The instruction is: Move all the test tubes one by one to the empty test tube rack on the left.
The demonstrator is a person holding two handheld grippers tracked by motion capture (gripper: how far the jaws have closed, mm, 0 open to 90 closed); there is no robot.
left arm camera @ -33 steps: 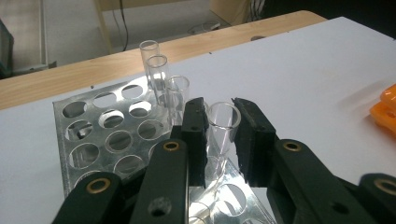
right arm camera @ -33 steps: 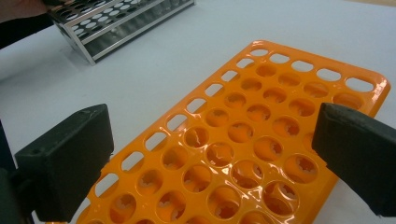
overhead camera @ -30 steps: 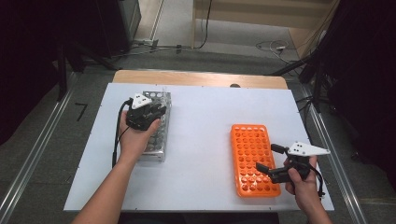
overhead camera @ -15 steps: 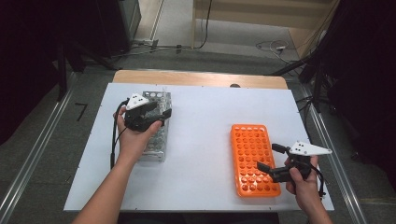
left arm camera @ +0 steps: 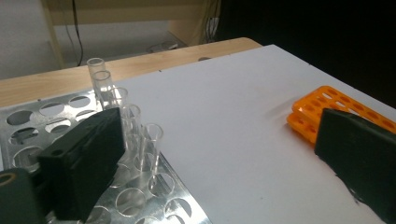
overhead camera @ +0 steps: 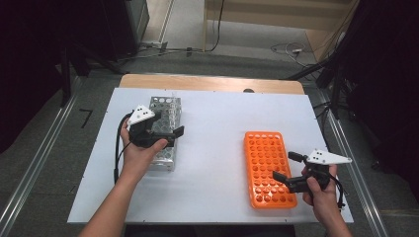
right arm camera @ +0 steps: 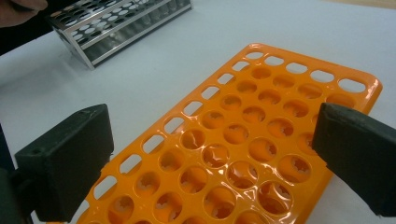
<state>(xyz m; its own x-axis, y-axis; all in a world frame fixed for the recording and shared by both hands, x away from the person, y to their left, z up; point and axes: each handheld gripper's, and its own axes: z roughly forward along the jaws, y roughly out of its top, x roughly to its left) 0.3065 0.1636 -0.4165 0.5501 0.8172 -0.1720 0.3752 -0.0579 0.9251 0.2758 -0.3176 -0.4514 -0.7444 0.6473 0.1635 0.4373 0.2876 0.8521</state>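
My left gripper [overhead camera: 165, 129] has just been opening; its jaws stand wide over the metal rack [overhead camera: 166, 114], gripping nothing, clear tubes [left arm camera: 133, 121] just beside one jaw. It has drifted toward me since earlier. My right gripper [overhead camera: 287, 167] hangs released over the orange rack [overhead camera: 267, 163] on the desk [overhead camera: 217, 128].

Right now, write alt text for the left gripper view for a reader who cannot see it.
The left gripper has its two black jaws wide apart with nothing between them, having just opened, above a silver perforated metal test-tube rack. A row of clear glass test tubes stands along the rack's edge on the white table, with the orange plastic tube rack farther off.
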